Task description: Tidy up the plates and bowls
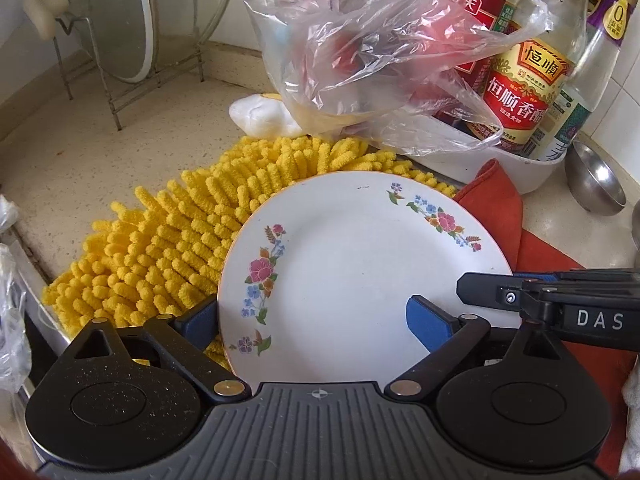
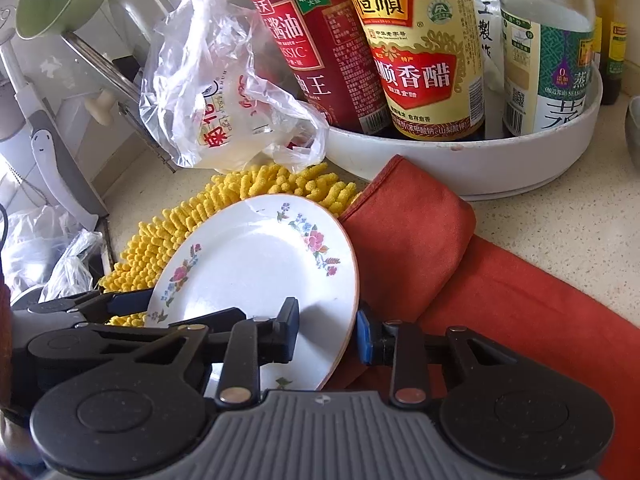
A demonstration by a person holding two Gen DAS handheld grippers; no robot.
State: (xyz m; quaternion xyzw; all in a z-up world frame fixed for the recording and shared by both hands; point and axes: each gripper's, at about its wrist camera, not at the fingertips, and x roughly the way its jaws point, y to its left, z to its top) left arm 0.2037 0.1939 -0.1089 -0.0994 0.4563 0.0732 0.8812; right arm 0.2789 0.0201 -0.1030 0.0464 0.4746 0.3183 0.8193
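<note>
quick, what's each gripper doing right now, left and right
Left gripper: open, jaws straddling the plate's left edge, not gripping.
Right gripper: shut on the plate's right rim.

Bottle (image 2: 416, 48) tops cut off.

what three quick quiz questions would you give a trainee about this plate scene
1. True or false: the plate lies partly on the yellow chenille cloth.
2. What lies beside the plate's other edge, away from the yellow cloth? A) red cloth B) a cutting board C) a sponge
3. Short answer: whose jaws stand wide open astride the plate's near rim?

Key: 1 true; 2 A; 3 left gripper
</note>
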